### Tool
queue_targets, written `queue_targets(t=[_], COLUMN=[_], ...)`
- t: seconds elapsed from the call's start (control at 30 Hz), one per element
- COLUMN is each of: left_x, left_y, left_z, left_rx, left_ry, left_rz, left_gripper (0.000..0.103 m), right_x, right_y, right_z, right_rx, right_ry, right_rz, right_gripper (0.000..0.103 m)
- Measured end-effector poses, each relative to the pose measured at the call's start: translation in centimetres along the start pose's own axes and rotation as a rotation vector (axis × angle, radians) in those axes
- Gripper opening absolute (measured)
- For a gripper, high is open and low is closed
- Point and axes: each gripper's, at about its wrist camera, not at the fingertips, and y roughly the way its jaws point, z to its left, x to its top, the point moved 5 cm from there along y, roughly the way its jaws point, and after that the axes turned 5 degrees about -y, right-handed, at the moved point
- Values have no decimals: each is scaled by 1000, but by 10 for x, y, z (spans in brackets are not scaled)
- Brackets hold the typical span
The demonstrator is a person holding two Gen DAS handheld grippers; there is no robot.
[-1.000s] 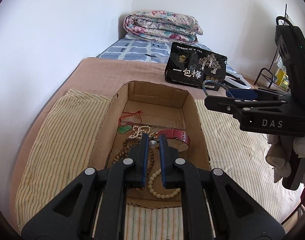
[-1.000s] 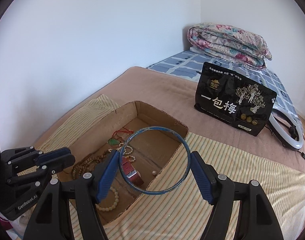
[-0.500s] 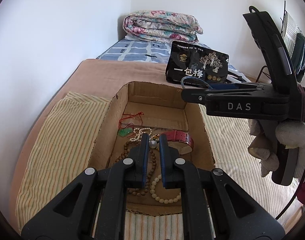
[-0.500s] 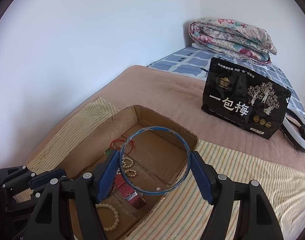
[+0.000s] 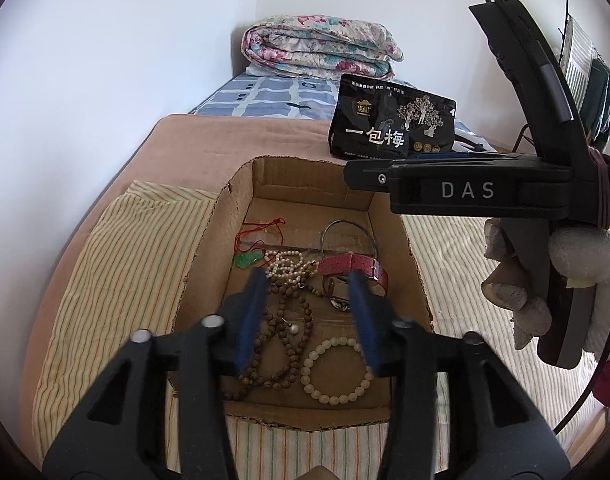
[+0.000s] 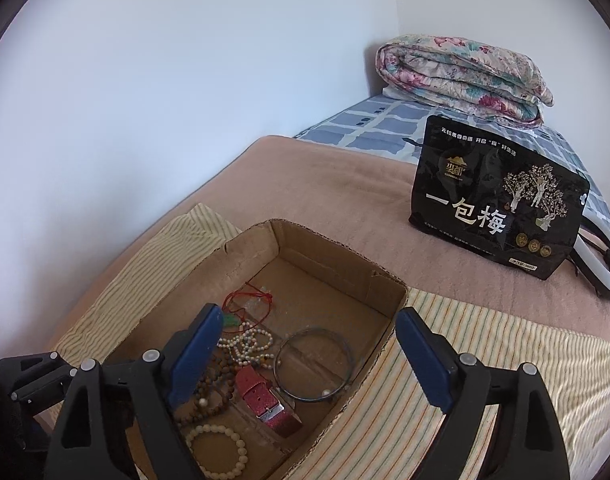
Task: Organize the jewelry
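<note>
Right wrist view is showing the right gripper (image 6: 305, 354) standing wide and empty, jaws having just been opening; the bangle (image 6: 313, 365) is lying inside the cardboard box (image 6: 341, 252), apparently leaning on its near wall. The left gripper (image 5: 307, 320), also just opening, is hanging half-open and empty over the brown beads (image 5: 283, 344). Descending risks snagging tangled strands; the box walls are crowding both sides.

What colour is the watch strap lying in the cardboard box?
Red, with a silver buckle. The watch strap shows best in the right wrist view, inside the cardboard box.
</note>
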Motion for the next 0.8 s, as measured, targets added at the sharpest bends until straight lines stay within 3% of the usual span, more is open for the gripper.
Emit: queue_targets(t=[0.43,0.8], left_x=[5,17], left_y=[-25,-75], left_z=[-2,-8], left_rx=[9,17], left_ry=[2,15], left_rz=[-41,-122], left_gripper=[50,50], right_x=[4,5], right_y=[-27,-75], right_z=[3,11], right_rx=[-26,-53], right_ry=[-9,-11], right_rz=[-26,-75], right_gripper=[91,93])
